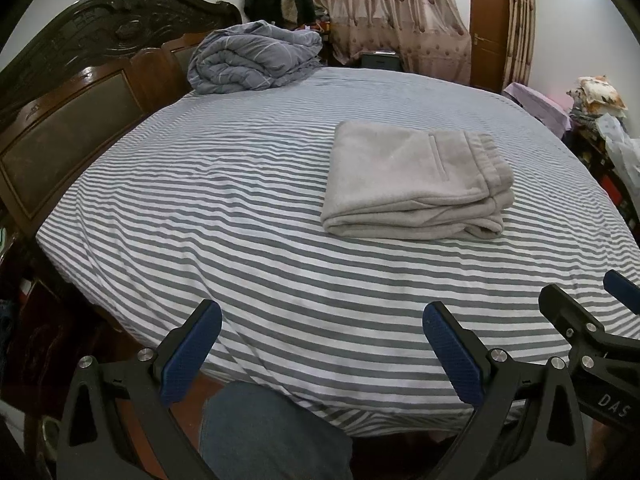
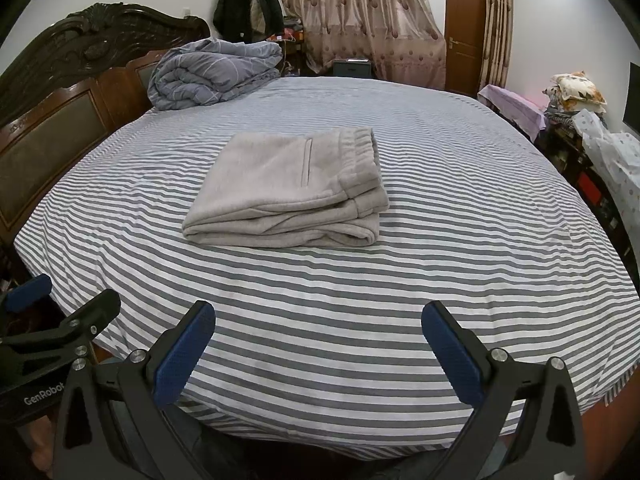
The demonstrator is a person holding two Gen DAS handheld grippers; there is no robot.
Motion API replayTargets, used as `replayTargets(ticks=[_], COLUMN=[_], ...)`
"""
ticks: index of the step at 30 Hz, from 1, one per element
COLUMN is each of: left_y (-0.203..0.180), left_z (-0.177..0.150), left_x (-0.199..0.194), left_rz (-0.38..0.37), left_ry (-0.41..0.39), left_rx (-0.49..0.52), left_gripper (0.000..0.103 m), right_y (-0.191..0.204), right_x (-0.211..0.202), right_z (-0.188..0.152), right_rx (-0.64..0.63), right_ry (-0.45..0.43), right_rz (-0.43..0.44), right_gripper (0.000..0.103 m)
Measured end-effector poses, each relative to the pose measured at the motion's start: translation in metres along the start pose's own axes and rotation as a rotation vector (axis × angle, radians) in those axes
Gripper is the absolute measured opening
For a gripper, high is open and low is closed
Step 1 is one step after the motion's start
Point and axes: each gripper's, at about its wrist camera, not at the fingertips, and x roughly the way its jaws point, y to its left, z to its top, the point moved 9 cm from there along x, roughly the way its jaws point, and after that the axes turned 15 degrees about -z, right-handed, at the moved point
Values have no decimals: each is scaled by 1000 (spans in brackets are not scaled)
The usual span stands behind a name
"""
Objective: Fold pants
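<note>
Lying folded into a thick, neat rectangle, the grey pants rest on the striped bed sheet, waistband turned toward the right side and a pocket slit showing on top. Both tools hang back at the near edge of the mattress, well apart from the garment. The left gripper has its blue-padded fingers spread wide, holding nothing; the right gripper is spread just as wide, also bare. A rolled grey quilt sits by the carved headboard.
</note>
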Motion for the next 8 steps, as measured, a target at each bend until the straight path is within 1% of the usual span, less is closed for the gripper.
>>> replayTargets(ticks=[3, 8], left_y=[0, -1], left_z=[0, 0], left_x=[1, 1], left_rz=[-18, -24], left_ry=[-2, 0], left_rx=[5, 5], left_gripper=[100, 100], right_y=[0, -1], right_x=[1, 1], right_z=[-1, -1], right_rx=[3, 2], right_ry=[5, 5], right_rz=[3, 2], right_gripper=[102, 102])
